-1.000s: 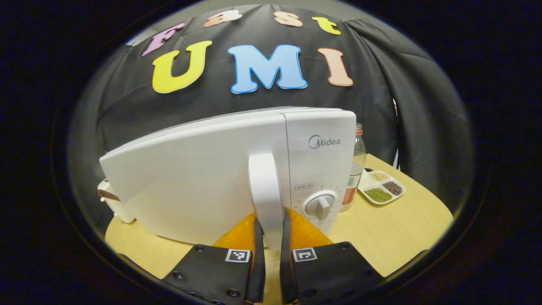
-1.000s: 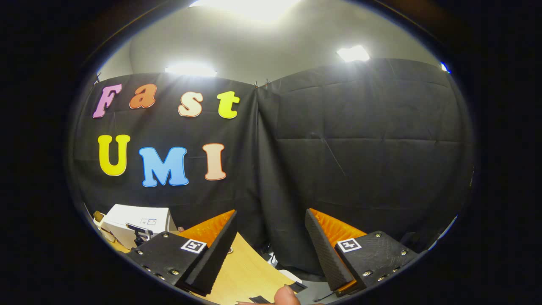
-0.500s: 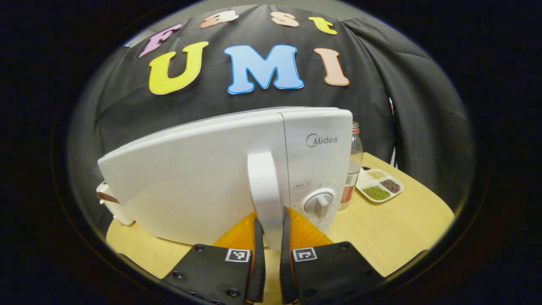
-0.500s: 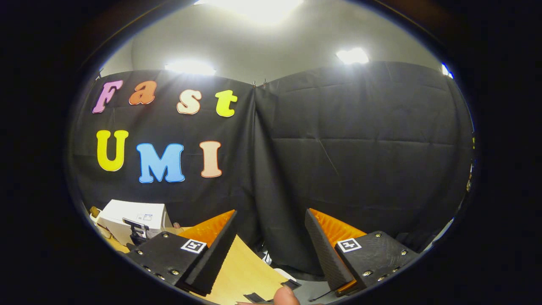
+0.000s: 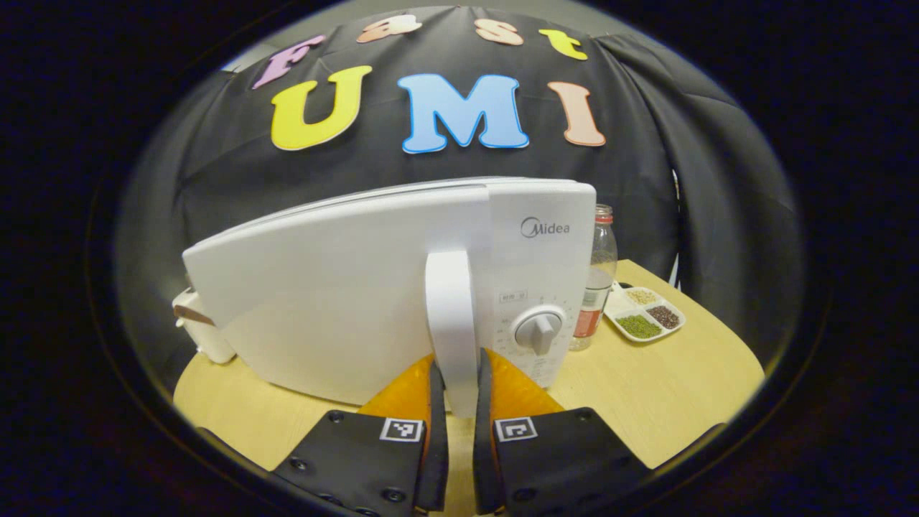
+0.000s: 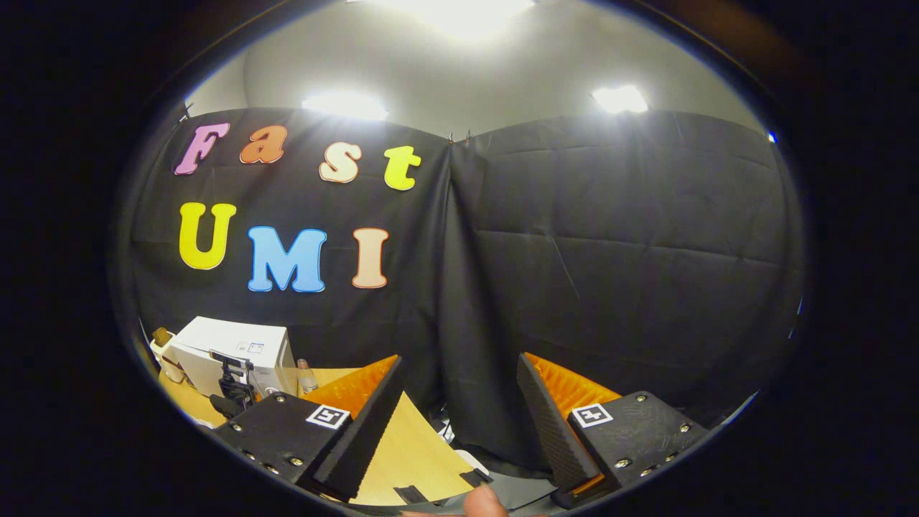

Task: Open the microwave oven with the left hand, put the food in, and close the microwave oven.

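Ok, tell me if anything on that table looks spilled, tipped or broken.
Nothing stands out. The microwave sits flat on the table, with the left gripper shut on its door handle. The bottle stands upright beside it, and the divided dish holds its grains in separate compartments.

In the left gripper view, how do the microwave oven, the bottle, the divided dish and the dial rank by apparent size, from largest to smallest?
1. microwave oven, by far the largest.
2. bottle.
3. divided dish and dial: these look alike in size, and the dial is nearer the camera, so I do not rank them.
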The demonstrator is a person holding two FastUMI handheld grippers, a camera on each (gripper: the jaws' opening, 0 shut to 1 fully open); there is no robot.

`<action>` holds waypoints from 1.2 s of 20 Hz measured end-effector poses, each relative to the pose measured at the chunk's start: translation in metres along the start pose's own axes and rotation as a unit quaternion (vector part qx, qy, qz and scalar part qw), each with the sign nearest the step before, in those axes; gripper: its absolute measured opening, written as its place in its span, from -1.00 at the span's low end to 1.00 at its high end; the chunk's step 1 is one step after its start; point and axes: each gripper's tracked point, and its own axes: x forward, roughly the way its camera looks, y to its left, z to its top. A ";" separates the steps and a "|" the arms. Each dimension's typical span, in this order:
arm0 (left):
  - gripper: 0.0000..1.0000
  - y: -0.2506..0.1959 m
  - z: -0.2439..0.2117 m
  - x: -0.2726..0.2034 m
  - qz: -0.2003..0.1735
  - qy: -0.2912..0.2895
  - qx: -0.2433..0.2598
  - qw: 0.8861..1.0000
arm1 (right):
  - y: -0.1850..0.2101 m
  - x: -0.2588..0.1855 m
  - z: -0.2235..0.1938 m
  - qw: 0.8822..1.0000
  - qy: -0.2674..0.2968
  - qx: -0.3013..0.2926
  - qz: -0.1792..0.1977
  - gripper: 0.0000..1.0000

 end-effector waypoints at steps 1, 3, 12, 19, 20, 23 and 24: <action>-0.53 0.008 -0.006 -0.021 0.008 -0.010 0.011 1.000 | -0.008 -0.002 0.000 1.000 0.006 0.002 -0.004 0.92; -0.55 0.020 -0.022 -0.055 0.012 -0.021 0.015 1.000 | -0.008 -0.013 -0.007 1.000 0.012 0.004 0.017 0.94; -0.56 0.097 -0.074 -0.152 0.028 0.042 -0.006 0.999 | -0.009 -0.039 -0.009 0.997 -0.012 0.033 0.072 0.93; -0.57 0.180 -0.107 -0.203 0.075 0.087 -0.004 0.993 | -0.017 -0.052 -0.029 0.994 -0.001 0.086 0.073 0.93; -0.57 0.186 -0.109 -0.205 0.071 0.088 -0.005 0.994 | -0.015 -0.051 -0.032 0.994 0.004 0.086 0.073 0.93; -0.57 0.195 -0.112 -0.213 0.050 0.087 0.009 0.995 | 0.000 -0.049 -0.034 0.993 0.010 0.087 0.081 0.97; -0.55 0.199 -0.113 -0.214 0.042 0.085 0.010 0.995 | 0.011 -0.048 -0.034 0.992 0.013 0.088 0.088 0.92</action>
